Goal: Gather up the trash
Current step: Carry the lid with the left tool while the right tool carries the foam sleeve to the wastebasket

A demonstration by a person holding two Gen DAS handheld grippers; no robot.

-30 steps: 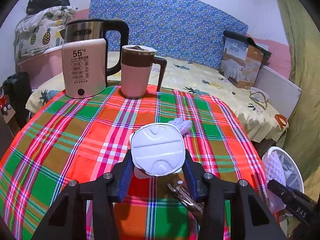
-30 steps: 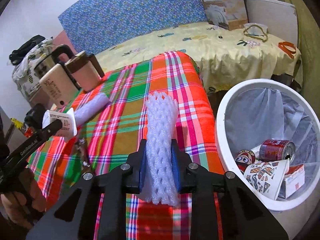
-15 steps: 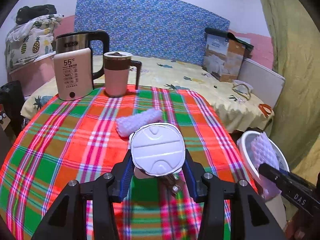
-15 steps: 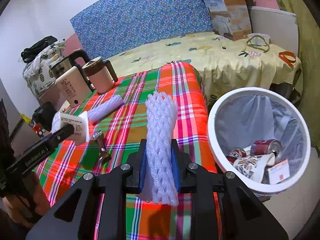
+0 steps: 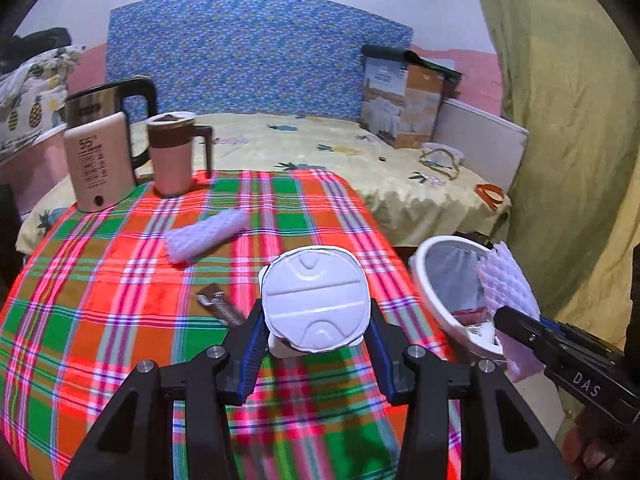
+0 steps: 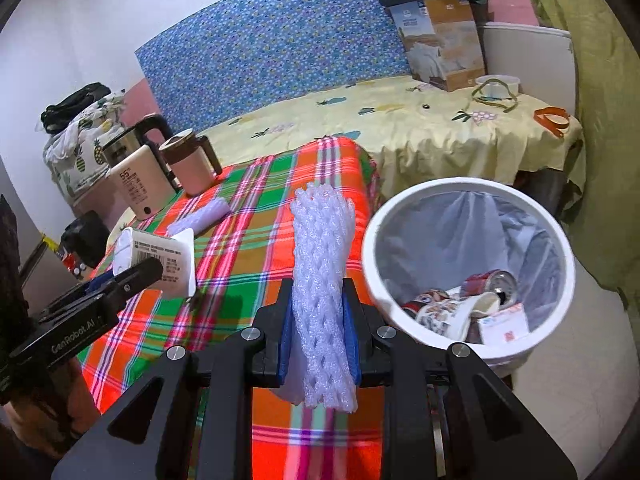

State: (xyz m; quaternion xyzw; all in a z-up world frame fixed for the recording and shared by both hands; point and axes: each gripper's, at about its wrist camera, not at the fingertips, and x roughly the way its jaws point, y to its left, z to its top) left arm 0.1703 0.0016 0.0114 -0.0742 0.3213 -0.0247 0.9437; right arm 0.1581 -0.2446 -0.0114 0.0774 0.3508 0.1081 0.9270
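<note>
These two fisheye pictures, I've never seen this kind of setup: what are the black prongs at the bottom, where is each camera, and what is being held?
No robot arm here. A person holds a two-finger gripper in each hand, and a camera on each looks forward along its fingers, so the black prongs are the gripper itself.

In the left wrist view, the left gripper is shut on a white yogurt cup, foil lid facing the camera. In the right wrist view, the right gripper is shut on a white foam net sleeve. Each gripper also shows at the edge of the other's picture.

On the plaid tablecloth lie a second foam sleeve and a small crumpled wrapper; a kettle and a pink mug stand at the back. Beside the table is a white trash bin already holding cans and a paper cup.
</note>
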